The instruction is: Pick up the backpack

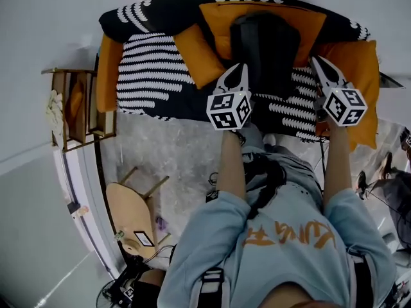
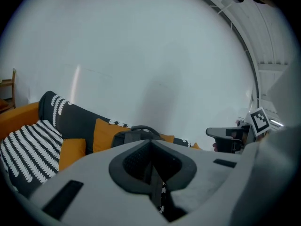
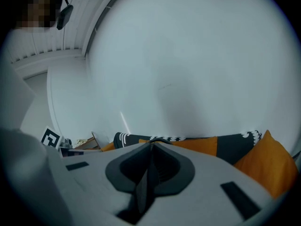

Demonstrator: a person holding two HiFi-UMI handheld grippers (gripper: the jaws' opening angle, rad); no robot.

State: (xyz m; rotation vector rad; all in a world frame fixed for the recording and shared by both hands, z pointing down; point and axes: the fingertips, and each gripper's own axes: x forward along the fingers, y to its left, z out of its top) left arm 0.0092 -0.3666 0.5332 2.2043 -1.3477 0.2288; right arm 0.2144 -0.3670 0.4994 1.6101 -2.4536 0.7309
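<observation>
White wall [image 2: 141,55], speckled floor [image 1: 173,153]; a black backpack [image 1: 263,43] sits on the striped sofa [image 1: 154,76]. The left gripper [image 1: 240,67] and right gripper [image 1: 316,60] are closed and empty.

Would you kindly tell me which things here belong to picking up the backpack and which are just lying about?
For the job: black fabric backpack, left gripper, right gripper.
Lying about: orange cushions, black-and-white patterned sofa, wooden shelf, round wooden table.

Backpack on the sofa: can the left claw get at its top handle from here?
Probably yes. The left claw hovers close by the backpack, with nothing between it and the handle; its shut jaws must open first.
</observation>
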